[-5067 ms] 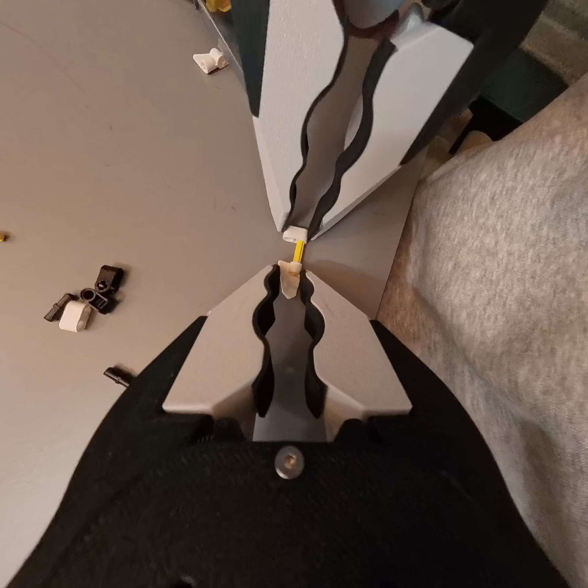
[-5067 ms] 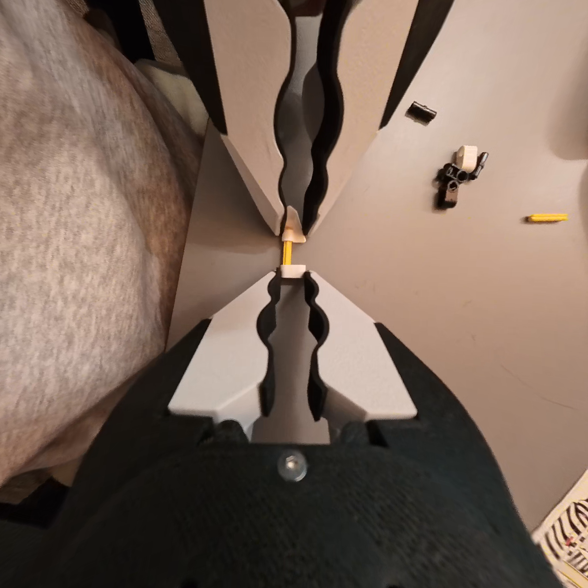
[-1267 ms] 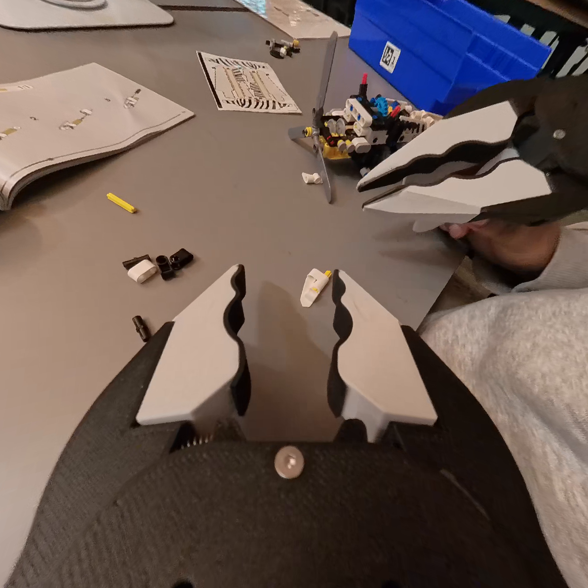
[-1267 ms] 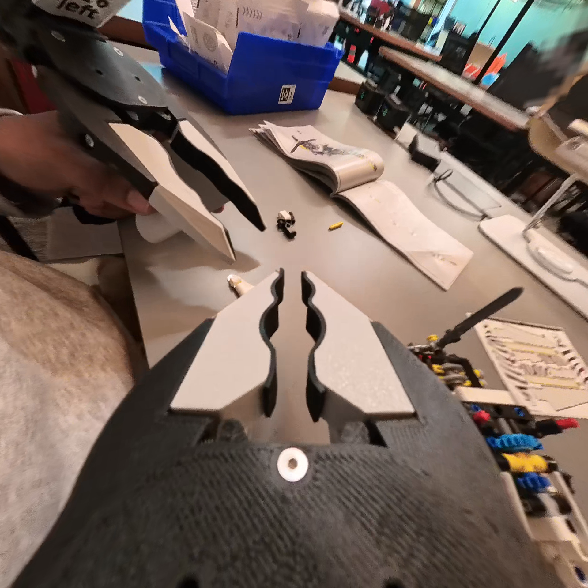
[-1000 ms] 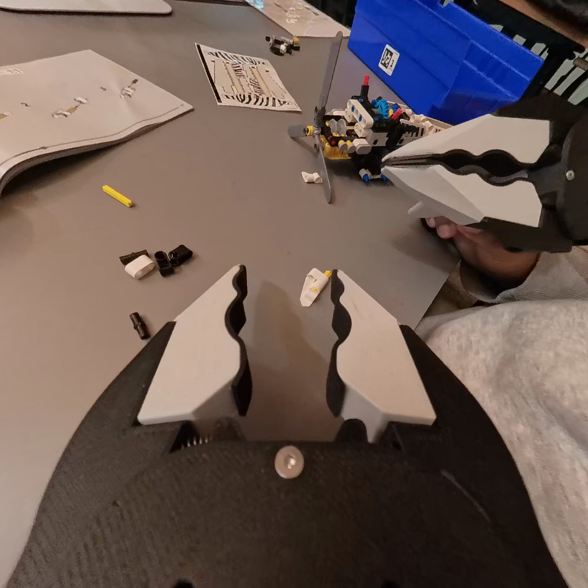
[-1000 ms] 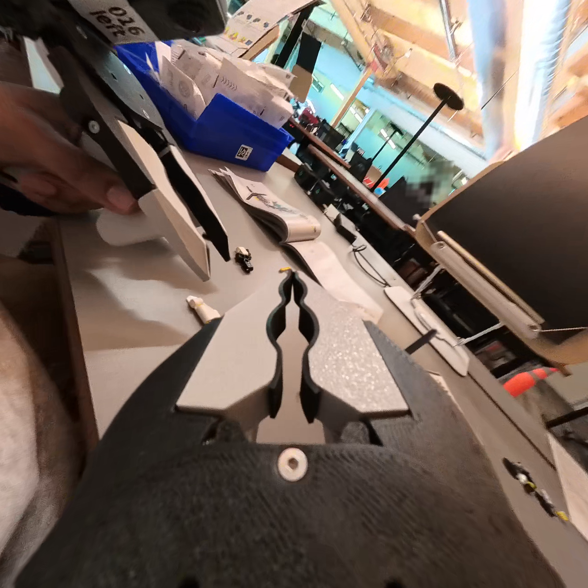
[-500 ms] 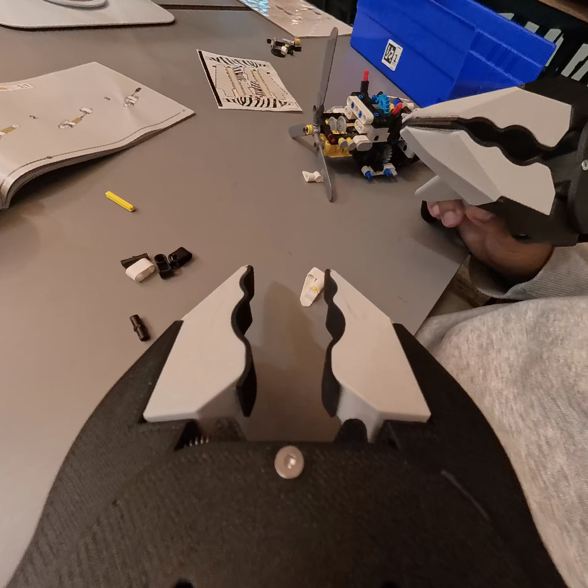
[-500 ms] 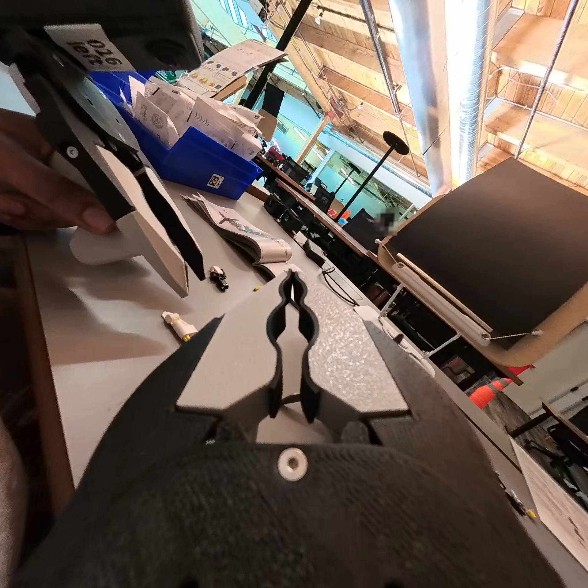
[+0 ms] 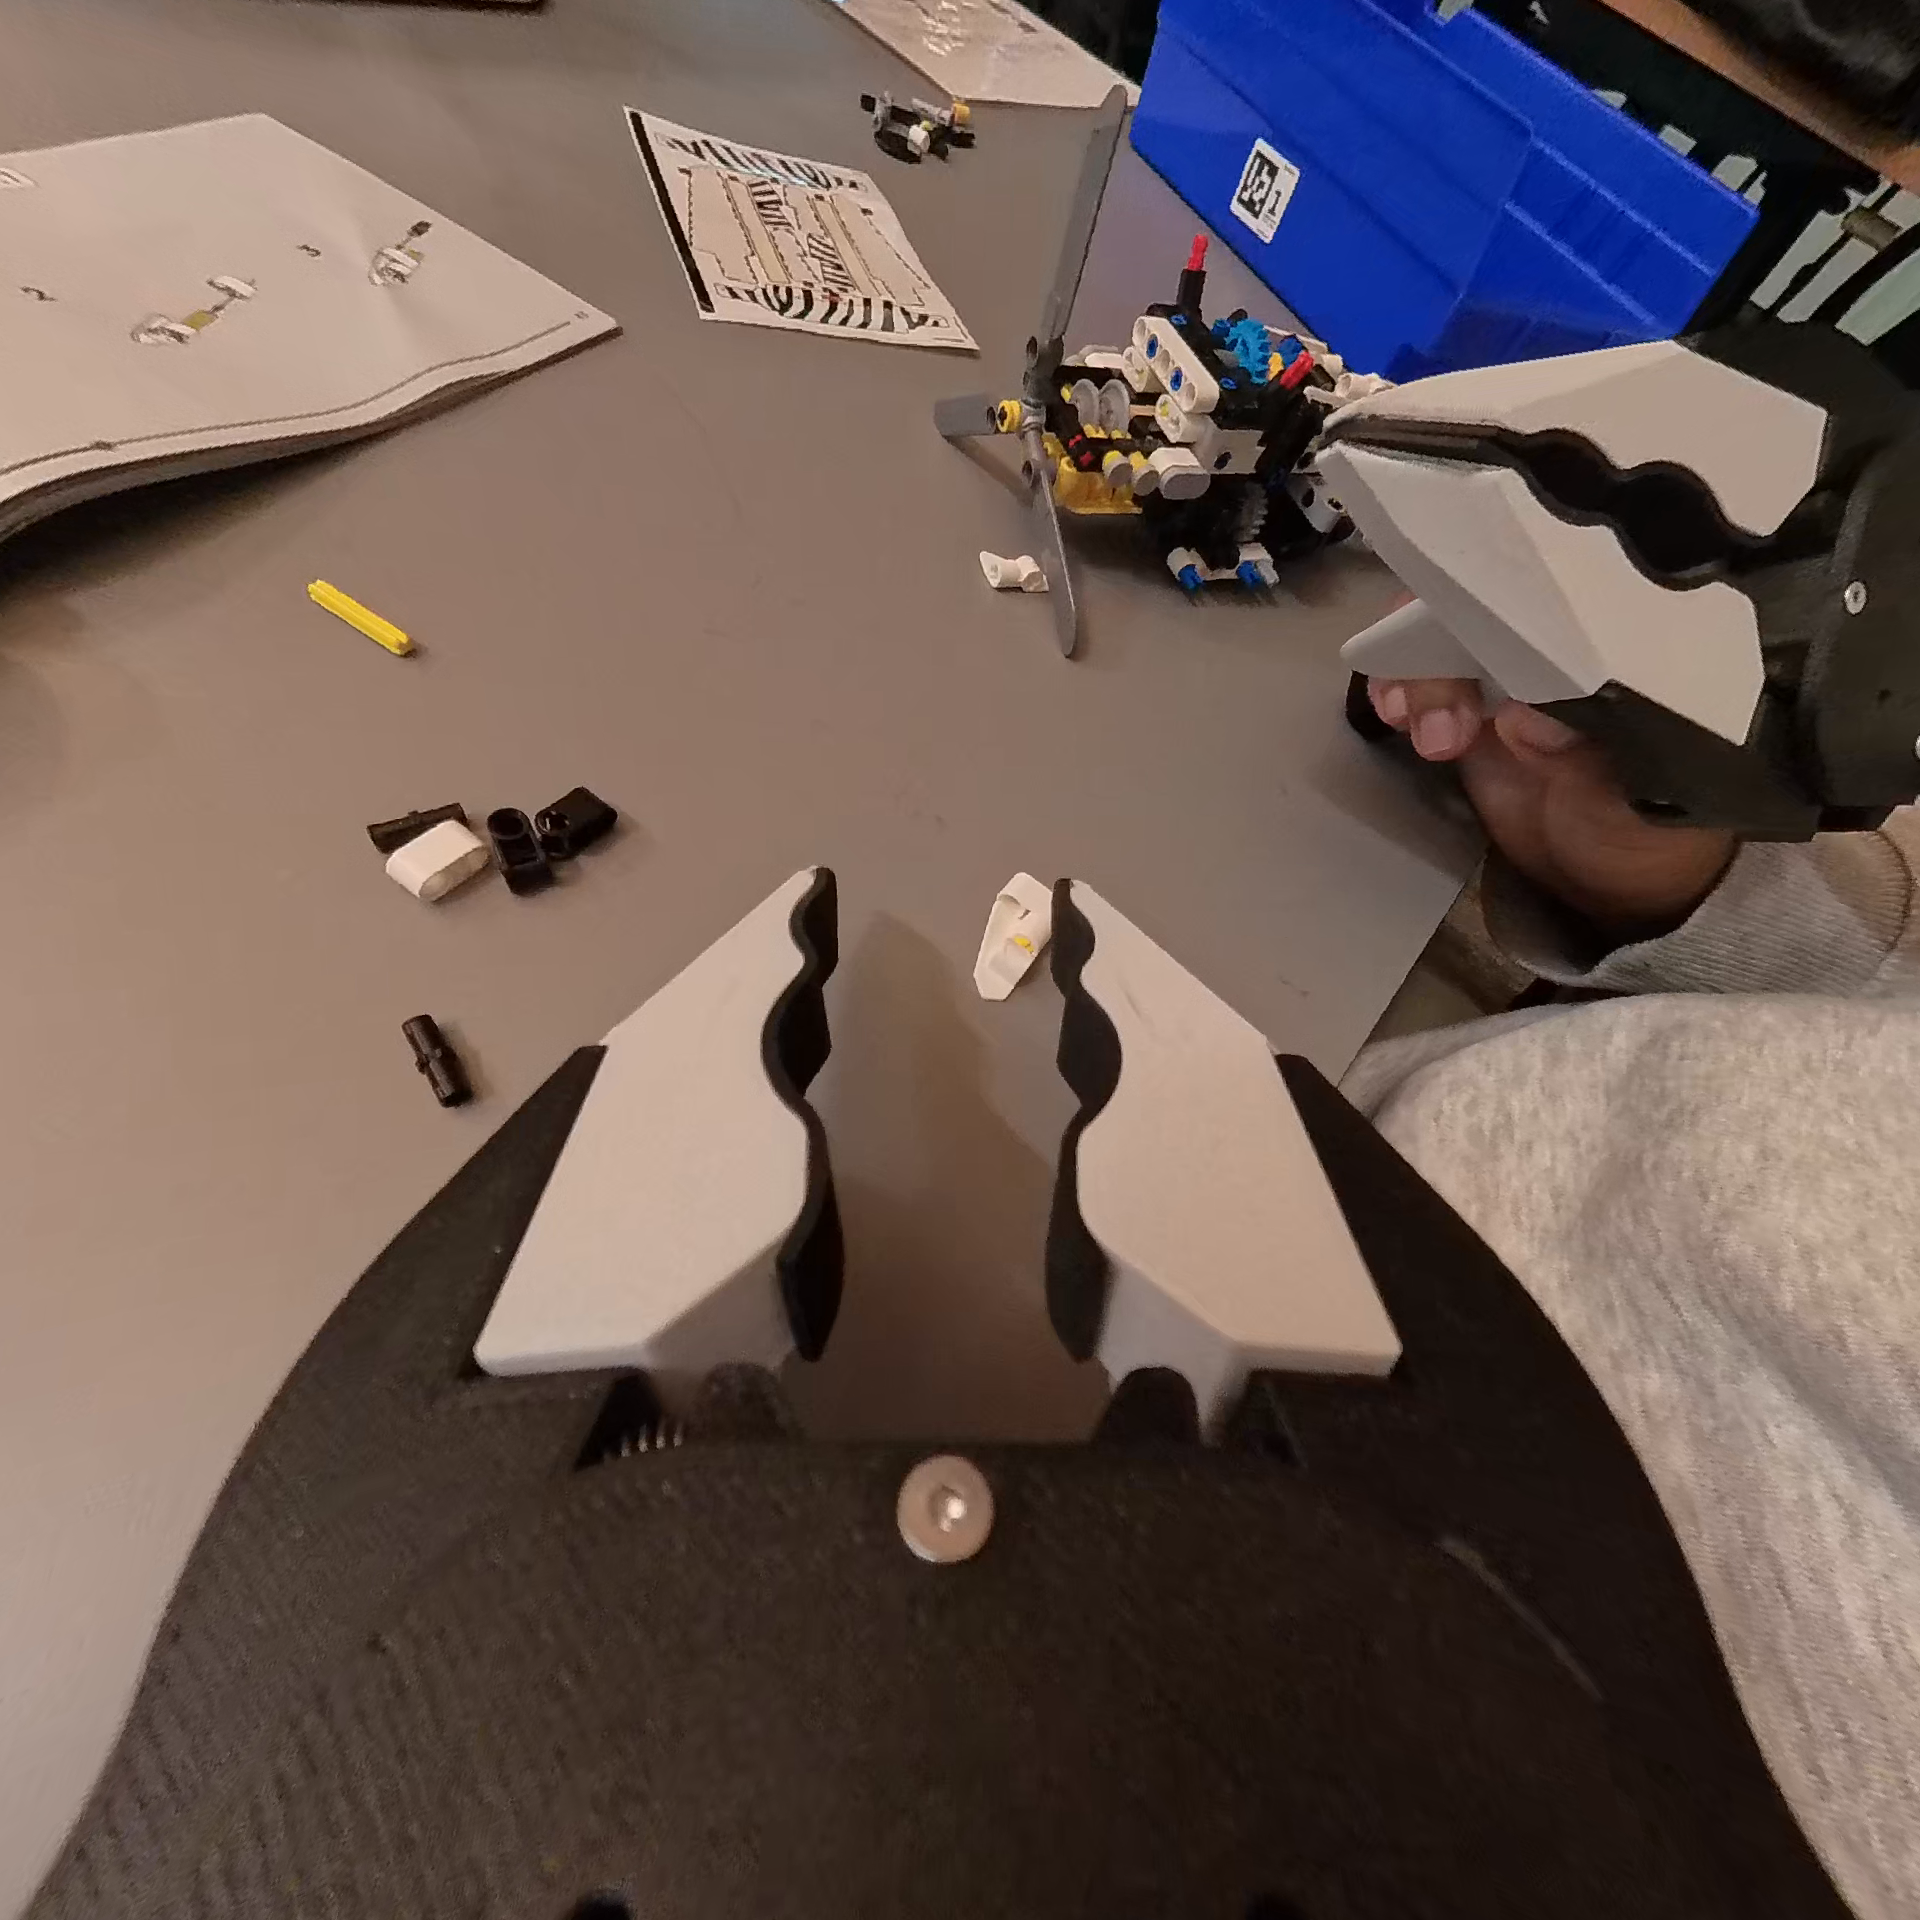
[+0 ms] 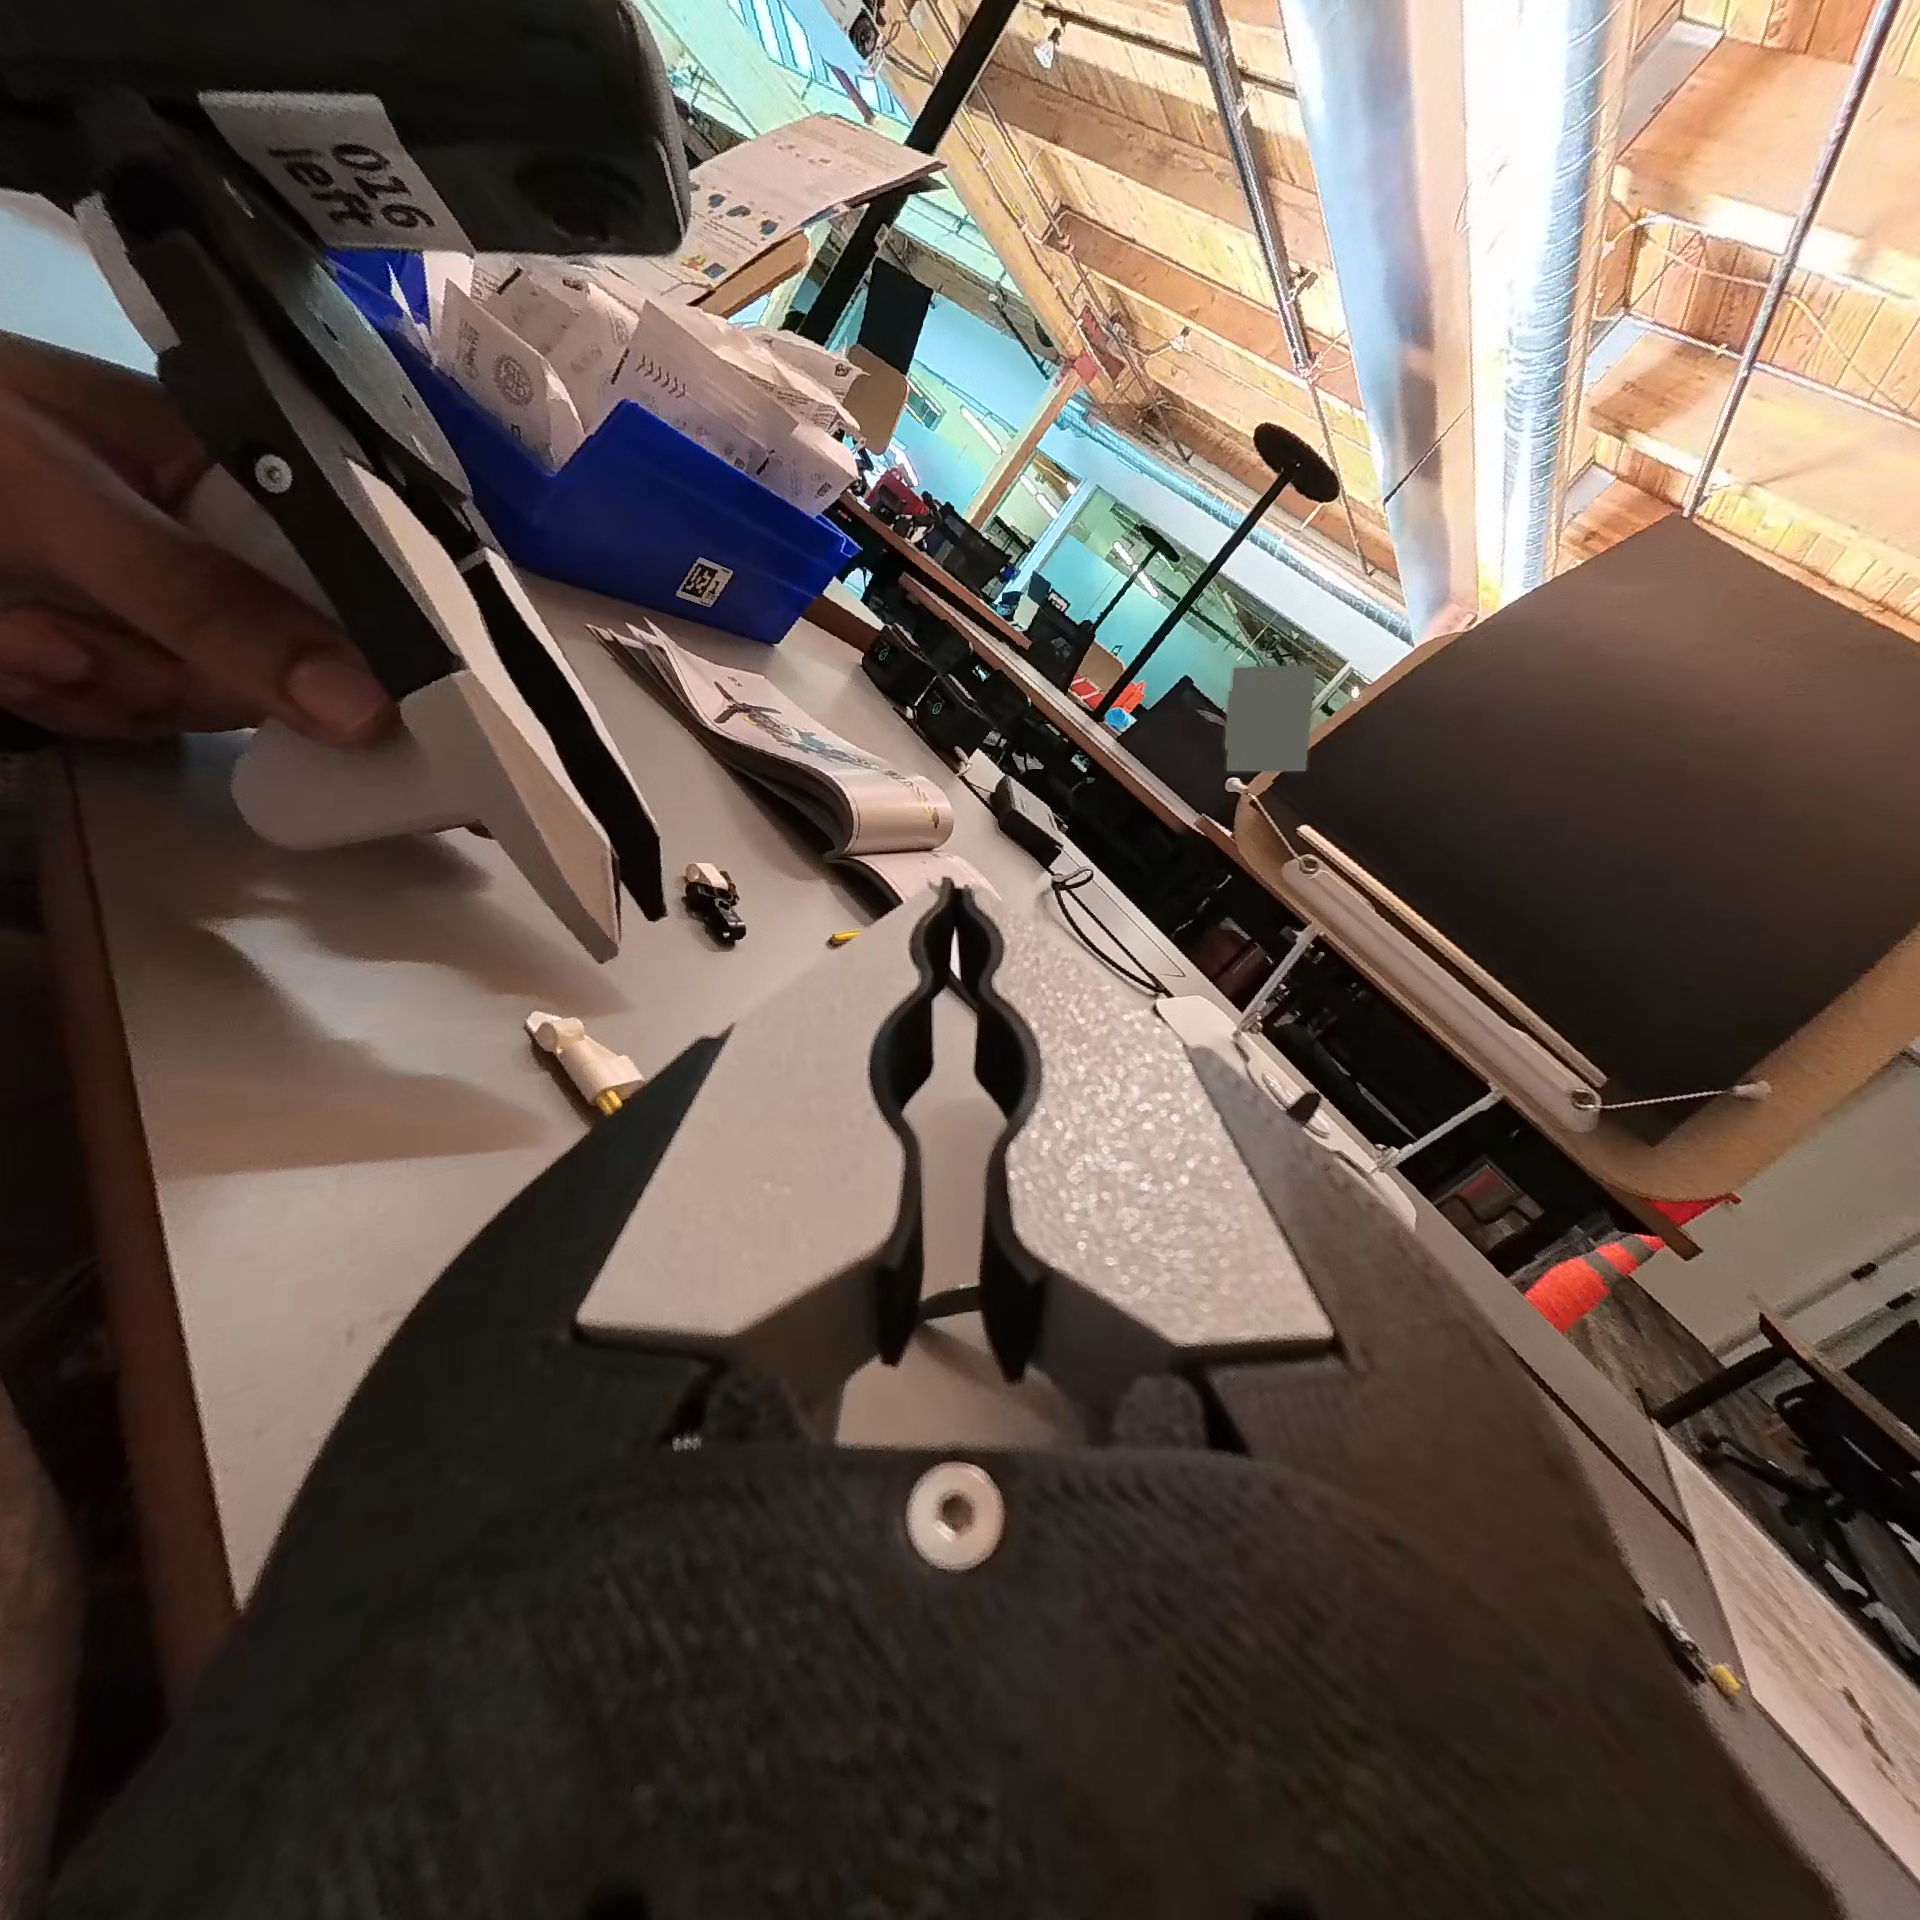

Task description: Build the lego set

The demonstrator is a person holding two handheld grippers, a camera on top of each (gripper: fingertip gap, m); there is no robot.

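My left gripper is open and empty, low over the grey table. A small white piece with a yellow axle lies on the table just beside its right fingertip. The piece also shows in the right wrist view. My right gripper is shut on nothing and tilted upward. In the left wrist view the right gripper hovers next to the partly built lego model, which has a grey propeller. The left gripper shows in the right wrist view.
Loose parts lie on the table: a black-and-white cluster, a black pin, a yellow axle and a small white piece. An open booklet, a sticker sheet and a blue bin stand behind. The table edge is near right. One gripper's finger ends stand about 10 cm off the other's.
Both grippers held the white-and-yellow piece between them; now it lies on the table. My right gripper has shut, lifted and tilted up beside the model. My left jaws have narrowed a little.
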